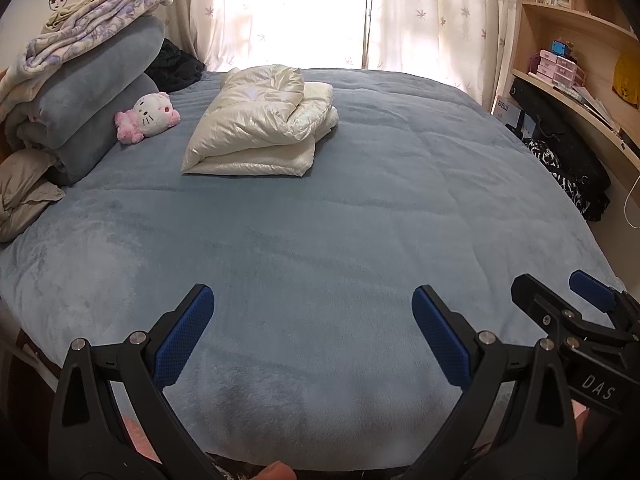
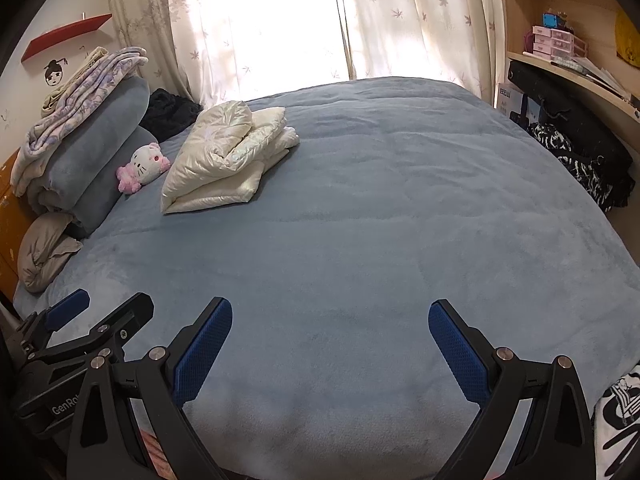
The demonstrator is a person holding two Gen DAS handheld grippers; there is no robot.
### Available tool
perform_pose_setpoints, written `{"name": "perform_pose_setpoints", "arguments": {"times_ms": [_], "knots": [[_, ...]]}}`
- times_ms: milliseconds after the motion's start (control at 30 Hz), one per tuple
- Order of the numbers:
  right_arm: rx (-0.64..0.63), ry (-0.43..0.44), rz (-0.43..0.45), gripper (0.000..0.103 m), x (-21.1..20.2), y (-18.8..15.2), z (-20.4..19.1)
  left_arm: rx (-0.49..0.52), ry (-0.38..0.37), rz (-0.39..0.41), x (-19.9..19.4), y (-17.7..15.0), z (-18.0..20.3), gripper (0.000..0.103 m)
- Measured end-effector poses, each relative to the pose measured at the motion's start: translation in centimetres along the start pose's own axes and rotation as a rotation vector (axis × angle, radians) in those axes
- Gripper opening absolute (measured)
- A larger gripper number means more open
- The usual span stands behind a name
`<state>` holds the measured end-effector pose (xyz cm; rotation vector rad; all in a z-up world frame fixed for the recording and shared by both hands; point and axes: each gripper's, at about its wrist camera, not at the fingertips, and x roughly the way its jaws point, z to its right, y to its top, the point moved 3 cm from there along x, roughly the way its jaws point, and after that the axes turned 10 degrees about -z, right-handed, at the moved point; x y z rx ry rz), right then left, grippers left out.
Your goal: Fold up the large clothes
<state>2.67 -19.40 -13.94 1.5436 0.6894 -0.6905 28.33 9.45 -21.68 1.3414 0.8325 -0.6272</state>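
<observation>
A cream, shiny puffer jacket [image 1: 260, 124] lies folded in a thick stack on the far left part of the blue bed cover [image 1: 320, 220]; it also shows in the right wrist view [image 2: 224, 156]. My left gripper [image 1: 314, 312] is open and empty above the bed's near edge, far from the jacket. My right gripper [image 2: 330, 324] is open and empty too, side by side with the left. The right gripper shows at the lower right of the left wrist view [image 1: 560, 292], and the left gripper at the lower left of the right wrist view [image 2: 108, 308].
Folded blankets [image 1: 88, 80] and a Hello Kitty plush [image 1: 148, 116] sit at the bed's left. A grey pillow [image 1: 24, 192] lies below them. Shelves [image 1: 580, 40] and black bags [image 1: 568, 160] stand at the right. Curtains [image 1: 300, 8] hang behind the bed.
</observation>
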Motion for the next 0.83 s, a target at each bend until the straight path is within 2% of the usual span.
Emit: {"name": "perform_pose_setpoints", "arguments": {"times_ms": [833], "knots": [[-0.016,0.004,-0.021,0.1,0.57,0.11,-0.2,-0.013,0.001,-0.024,0.4,-0.42,-0.75,0.099]]}}
